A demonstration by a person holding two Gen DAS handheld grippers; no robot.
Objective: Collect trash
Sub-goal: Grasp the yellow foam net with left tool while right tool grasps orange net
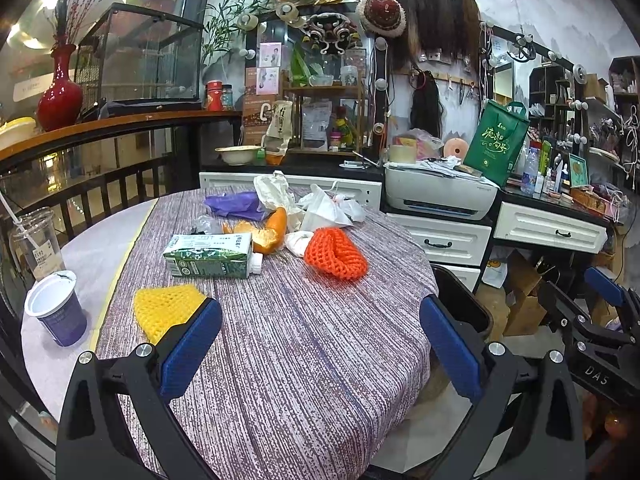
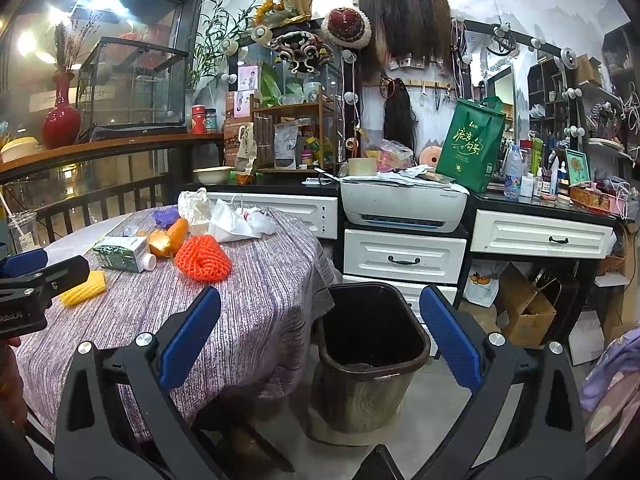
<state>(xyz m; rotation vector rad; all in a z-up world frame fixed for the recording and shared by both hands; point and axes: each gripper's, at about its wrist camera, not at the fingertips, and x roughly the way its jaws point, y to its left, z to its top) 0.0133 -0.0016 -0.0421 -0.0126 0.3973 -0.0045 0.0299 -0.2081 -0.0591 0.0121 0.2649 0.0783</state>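
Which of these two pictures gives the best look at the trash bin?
The right wrist view. There the trash bin stands whole on the floor beside the table, its dark inside and rim showing between the open right gripper. In the left wrist view only a dark part of the bin peeks past the table's edge.

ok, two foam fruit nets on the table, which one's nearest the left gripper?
The yellow foam net, right beside the left gripper's left finger. The orange foam net lies farther back, by the peels.
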